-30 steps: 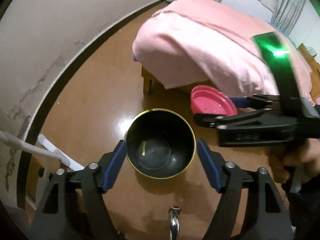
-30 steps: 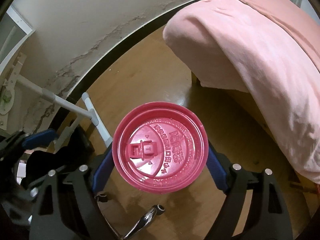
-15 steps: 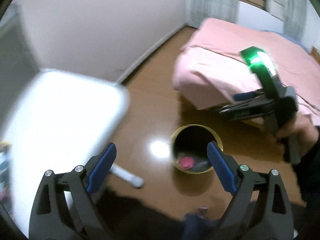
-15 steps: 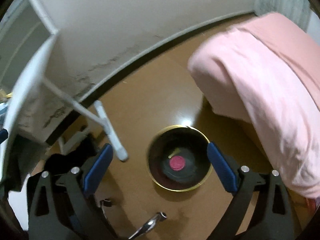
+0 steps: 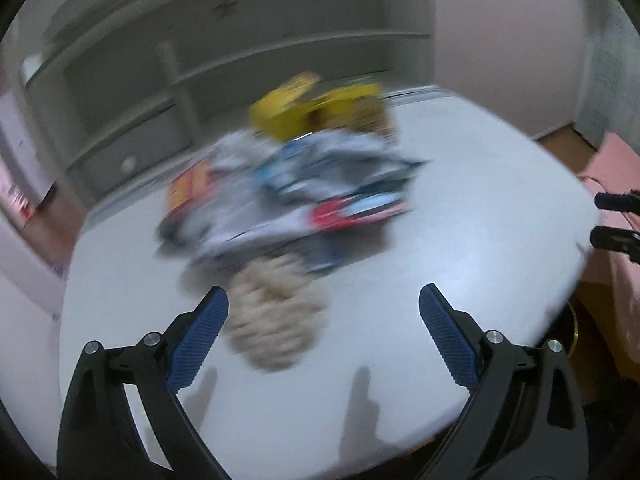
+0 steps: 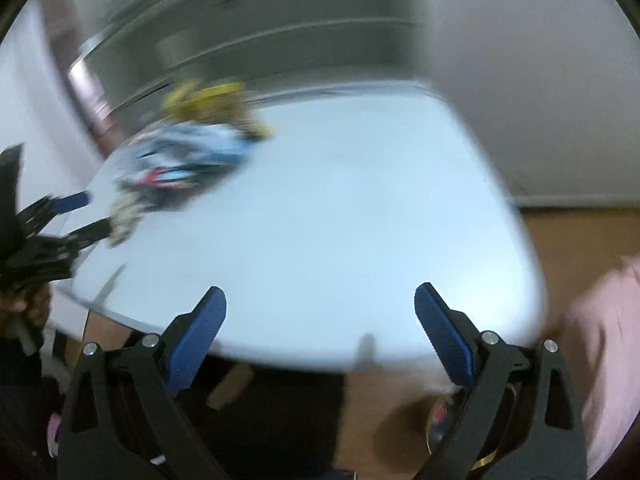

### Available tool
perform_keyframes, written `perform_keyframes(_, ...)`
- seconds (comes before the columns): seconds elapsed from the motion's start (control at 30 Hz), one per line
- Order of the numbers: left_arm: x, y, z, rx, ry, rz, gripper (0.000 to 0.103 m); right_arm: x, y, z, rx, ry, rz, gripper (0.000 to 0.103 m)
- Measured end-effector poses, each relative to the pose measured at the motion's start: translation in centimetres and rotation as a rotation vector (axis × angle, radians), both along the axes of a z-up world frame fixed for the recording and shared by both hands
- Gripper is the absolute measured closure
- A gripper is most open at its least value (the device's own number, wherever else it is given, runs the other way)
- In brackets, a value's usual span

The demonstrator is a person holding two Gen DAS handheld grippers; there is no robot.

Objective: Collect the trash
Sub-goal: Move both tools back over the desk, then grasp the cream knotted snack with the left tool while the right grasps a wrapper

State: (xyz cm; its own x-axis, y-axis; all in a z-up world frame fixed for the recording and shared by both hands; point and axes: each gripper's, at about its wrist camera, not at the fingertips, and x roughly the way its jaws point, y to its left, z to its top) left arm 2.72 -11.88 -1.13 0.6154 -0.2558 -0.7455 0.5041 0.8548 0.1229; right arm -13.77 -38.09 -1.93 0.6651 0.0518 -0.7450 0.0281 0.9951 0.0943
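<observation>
With both jaws wide and empty | left hand-held gripper, jaws just opened, faces trash pile on bench | right hand-held gripper free for next pick.

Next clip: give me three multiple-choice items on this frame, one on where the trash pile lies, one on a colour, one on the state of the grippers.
1. Where does the trash pile lie?
A. On the white table
B. On the floor
C. On the bed

2. What colour are the gripper pads?
A. Red
B. Blue
C. Green

3. How do the left gripper and right gripper stand?
A. Both shut on wrappers
B. Left open, right shut
C. Both open and empty

Answers:
1. A, the blurred wrappers rest on the tabletop.
2. B, both wrist views show blue pads.
3. C, each pair of jaws stands wide with nothing between.
</observation>
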Motion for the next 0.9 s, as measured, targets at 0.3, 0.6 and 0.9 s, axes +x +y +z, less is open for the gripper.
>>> perform_keyframes(0.3,2.7,2.9,-3.3,0.001,0.041,0.027,0.010,9.6,10.8,0.6,-0.097,0.006,0.241,0.015)
perform_keyframes(0.6,3.9,3.8,-4.3,-0.038,0.108,-0.009,0.057,14.3,12.3,-1.0,-0.113,0.056,0.269,0.035)
perform_keyframes(0.9,3.4,6.8,-2.2,-0.073,0.096,0.040,0.067,17.0,15.5,-2.4,-0.249,0.092,0.307,0.048)
